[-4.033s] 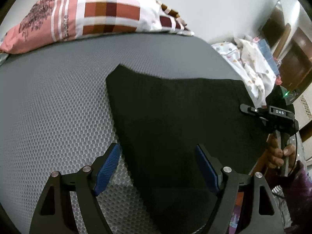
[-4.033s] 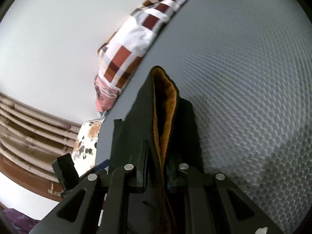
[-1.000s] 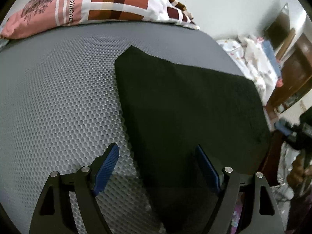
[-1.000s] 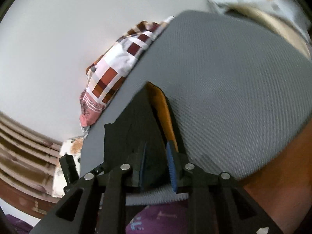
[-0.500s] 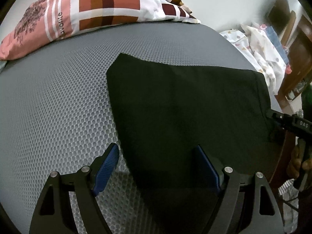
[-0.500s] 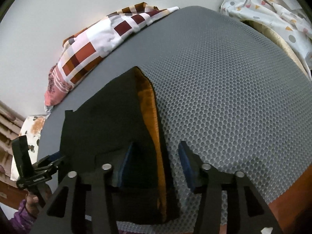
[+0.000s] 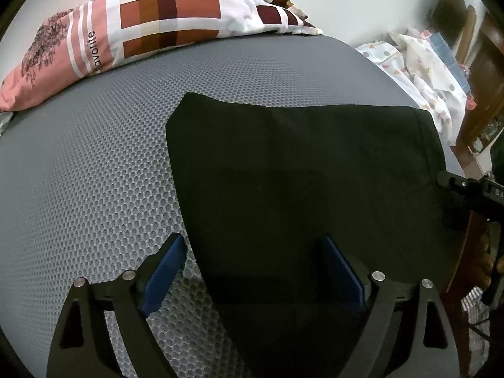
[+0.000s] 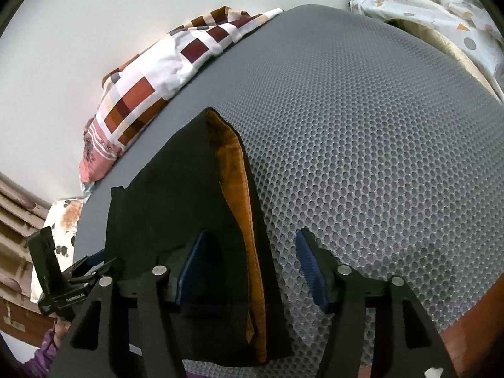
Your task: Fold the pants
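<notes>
The black pants (image 7: 299, 173) lie folded flat on the grey honeycomb mattress (image 7: 94, 163). In the right wrist view the pants (image 8: 176, 195) show an orange lining (image 8: 242, 195) along the folded edge. My left gripper (image 7: 255, 271) is open, its blue pads straddling the near left edge of the pants. My right gripper (image 8: 252, 267) is open over the near edge by the orange lining, holding nothing. The right gripper also shows in the left wrist view (image 7: 469, 192) at the pants' right edge.
A checked pillow (image 7: 163, 22) lies along the far edge against the white wall. A heap of spotted white bedding (image 7: 419, 72) sits at the far right corner. The mattress's near edge drops to a brown floor (image 8: 466, 330).
My right gripper has opened and let go of the pants, which now lie flat. My left gripper has stayed open at the near left edge.
</notes>
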The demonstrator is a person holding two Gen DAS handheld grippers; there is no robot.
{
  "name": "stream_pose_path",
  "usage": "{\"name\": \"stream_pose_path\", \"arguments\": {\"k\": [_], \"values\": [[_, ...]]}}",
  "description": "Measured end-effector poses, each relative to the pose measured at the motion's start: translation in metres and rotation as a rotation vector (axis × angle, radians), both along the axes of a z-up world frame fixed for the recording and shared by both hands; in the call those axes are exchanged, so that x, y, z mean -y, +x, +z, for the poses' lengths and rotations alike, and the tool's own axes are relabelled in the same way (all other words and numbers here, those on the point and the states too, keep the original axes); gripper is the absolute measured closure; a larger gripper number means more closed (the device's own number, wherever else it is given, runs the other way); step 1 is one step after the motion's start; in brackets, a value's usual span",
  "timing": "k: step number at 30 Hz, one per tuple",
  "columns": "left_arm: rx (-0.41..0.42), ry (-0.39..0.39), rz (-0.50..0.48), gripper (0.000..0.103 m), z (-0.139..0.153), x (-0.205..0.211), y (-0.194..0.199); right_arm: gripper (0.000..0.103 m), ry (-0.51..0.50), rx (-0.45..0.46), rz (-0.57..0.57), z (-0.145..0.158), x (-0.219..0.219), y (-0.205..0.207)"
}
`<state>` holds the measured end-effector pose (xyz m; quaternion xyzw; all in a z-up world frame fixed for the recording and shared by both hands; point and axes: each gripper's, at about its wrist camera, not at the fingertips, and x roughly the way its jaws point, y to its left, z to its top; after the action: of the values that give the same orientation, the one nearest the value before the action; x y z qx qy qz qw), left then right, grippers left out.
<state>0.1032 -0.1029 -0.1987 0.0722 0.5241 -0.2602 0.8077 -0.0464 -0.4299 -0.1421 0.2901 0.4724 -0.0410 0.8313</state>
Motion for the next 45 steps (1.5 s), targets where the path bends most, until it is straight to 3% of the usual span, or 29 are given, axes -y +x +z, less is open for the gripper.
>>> {"name": "stream_pose_path", "arguments": {"k": [5,12,16,27,33,35,38,45], "values": [[0.001,0.013,0.002,0.012,0.0,0.001,-0.001,0.03,-0.021,0.009,0.054,0.0,-0.009,0.004],[-0.027,0.005,0.009,0.011,-0.001,0.0,-0.001,0.0,-0.034,0.006,0.165,-0.002,-0.024,0.011],[-0.055,-0.021,0.011,0.01,-0.002,-0.005,0.001,0.0,-0.04,0.001,0.179,-0.002,-0.025,0.013],[-0.045,-0.074,-0.021,0.01,-0.001,-0.015,-0.003,0.0,0.215,0.142,0.115,-0.008,0.013,-0.004],[-0.075,-0.091,-0.065,0.009,0.0,-0.015,-0.005,0.0,0.213,0.138,0.142,-0.007,0.013,-0.003],[-0.094,-0.09,-0.077,0.009,0.001,-0.013,-0.007,0.0,0.22,0.136,0.159,-0.007,0.014,-0.004],[-0.155,-0.16,-0.094,0.009,0.003,-0.014,-0.009,0.0,0.241,0.127,0.196,-0.007,0.015,-0.005],[-0.258,-0.288,-0.101,0.009,0.004,-0.032,-0.001,0.0,0.316,0.052,0.43,-0.009,0.002,0.001]]}}
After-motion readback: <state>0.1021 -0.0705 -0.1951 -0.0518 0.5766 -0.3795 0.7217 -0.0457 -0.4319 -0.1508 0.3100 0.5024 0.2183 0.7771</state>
